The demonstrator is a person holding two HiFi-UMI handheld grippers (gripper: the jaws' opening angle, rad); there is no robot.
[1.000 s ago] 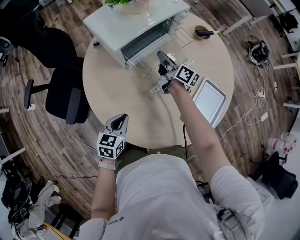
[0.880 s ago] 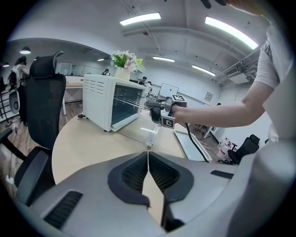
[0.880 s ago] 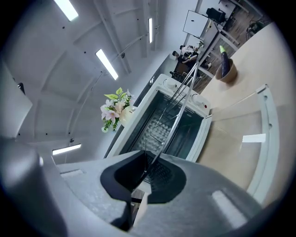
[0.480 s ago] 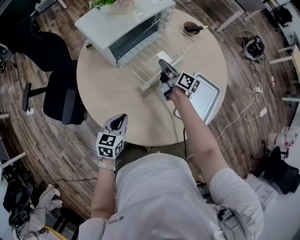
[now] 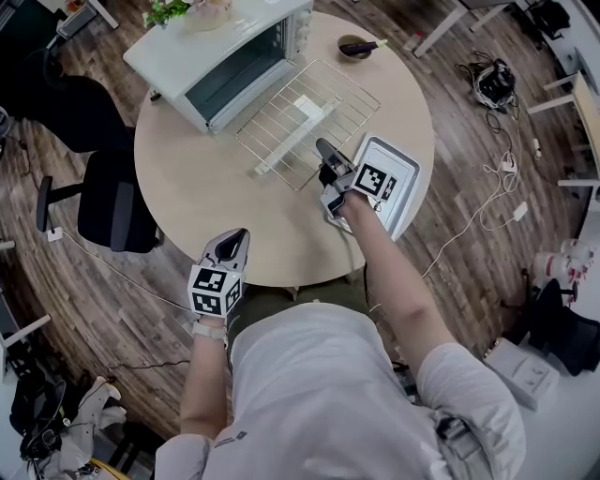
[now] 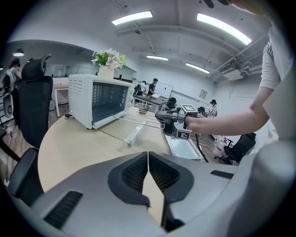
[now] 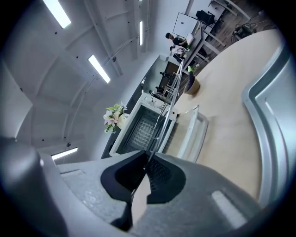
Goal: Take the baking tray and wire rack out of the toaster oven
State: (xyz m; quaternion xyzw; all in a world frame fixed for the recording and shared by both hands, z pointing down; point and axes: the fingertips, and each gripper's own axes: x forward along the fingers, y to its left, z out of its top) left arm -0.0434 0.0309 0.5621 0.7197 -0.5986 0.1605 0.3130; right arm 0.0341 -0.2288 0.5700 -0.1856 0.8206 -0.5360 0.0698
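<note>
The white toaster oven [image 5: 225, 47] stands at the table's far left, its glass door folded down flat and its white handle [image 5: 279, 150] nearest me. My right gripper [image 5: 324, 150] is shut on the near edge of the wire rack [image 5: 305, 112], which hangs level over the open door, outside the oven. In the right gripper view a rack wire [image 7: 163, 121] runs straight out from between the closed jaws of the right gripper [image 7: 147, 159]. The baking tray [image 5: 394, 178] lies on the table beside that hand. My left gripper [image 5: 232, 246] hovers shut and empty at the near table edge, with its closed tips [image 6: 148, 159] pointing at the oven [image 6: 95, 99].
A small bowl [image 5: 356, 45] with a dark utensil sits at the table's far edge. A potted plant [image 5: 173, 9] stands on the oven. A black office chair [image 5: 103, 197] is left of the round table [image 5: 206, 197]. Cables [image 5: 497, 84] lie on the floor at the right.
The right gripper has drawn the wire rack out of the oven toward me and to the right, over the open door. The left gripper has hardly shifted.
</note>
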